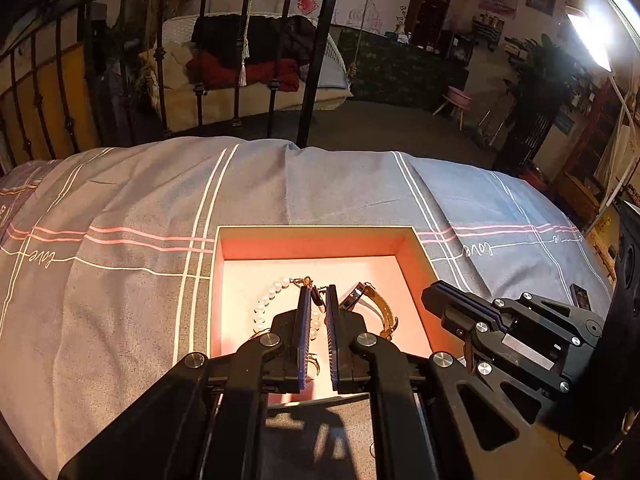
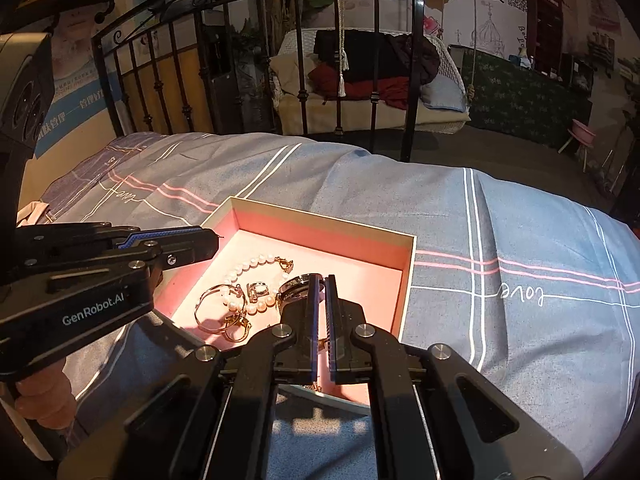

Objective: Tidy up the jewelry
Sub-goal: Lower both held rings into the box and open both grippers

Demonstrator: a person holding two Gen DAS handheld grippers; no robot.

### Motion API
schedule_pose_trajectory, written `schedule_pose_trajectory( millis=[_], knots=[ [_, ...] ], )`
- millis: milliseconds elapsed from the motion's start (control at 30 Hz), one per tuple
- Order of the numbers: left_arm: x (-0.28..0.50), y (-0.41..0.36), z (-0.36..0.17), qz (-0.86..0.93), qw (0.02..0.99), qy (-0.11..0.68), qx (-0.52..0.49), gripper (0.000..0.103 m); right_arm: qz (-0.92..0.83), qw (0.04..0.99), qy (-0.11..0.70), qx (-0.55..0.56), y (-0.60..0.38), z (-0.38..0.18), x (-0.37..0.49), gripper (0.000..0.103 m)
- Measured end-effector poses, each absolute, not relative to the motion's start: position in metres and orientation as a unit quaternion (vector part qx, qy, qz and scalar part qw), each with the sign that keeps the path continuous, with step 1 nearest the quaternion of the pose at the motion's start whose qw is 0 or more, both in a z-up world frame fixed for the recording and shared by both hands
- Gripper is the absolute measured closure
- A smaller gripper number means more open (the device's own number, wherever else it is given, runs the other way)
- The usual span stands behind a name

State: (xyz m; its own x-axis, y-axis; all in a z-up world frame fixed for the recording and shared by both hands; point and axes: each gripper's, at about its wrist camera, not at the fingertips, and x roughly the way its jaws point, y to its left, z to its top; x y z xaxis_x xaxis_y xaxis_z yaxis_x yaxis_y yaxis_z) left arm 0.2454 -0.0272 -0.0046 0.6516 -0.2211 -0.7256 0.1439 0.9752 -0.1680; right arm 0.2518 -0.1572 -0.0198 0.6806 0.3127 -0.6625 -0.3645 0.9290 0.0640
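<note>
A pink open box (image 1: 316,242) (image 2: 320,220) lies on the bed. Inside it are a pearl bracelet (image 1: 264,300) (image 2: 248,268), a gold-strap watch (image 1: 382,308) (image 2: 294,286), a gold bangle (image 2: 210,306) and small gold rings (image 2: 236,330). My left gripper (image 1: 319,292) hovers over the box with its jaws nearly closed and a small dark piece between the tips; it also shows at the left of the right wrist view (image 2: 212,240). My right gripper (image 2: 321,280) is shut above the box's near side, nothing visibly in it; it also shows in the left wrist view (image 1: 436,292).
The bed has a grey-blue plaid cover (image 1: 140,200) (image 2: 500,240). A black iron bed frame (image 1: 312,60) (image 2: 416,80) stands behind it. Beyond are a swing seat with clothes (image 1: 256,60), a pink stool (image 1: 458,100) and shelves.
</note>
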Motion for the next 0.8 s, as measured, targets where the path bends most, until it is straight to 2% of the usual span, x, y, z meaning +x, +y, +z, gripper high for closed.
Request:
schedule_pose_trajectory(
  millis=[800],
  knots=[
    [0.265, -0.028, -0.032, -0.088, 0.89, 0.444, -0.051, 0.096, 0.186, 0.905, 0.38, -0.04, -0.154, -0.048, 0.262, 0.099]
  ],
)
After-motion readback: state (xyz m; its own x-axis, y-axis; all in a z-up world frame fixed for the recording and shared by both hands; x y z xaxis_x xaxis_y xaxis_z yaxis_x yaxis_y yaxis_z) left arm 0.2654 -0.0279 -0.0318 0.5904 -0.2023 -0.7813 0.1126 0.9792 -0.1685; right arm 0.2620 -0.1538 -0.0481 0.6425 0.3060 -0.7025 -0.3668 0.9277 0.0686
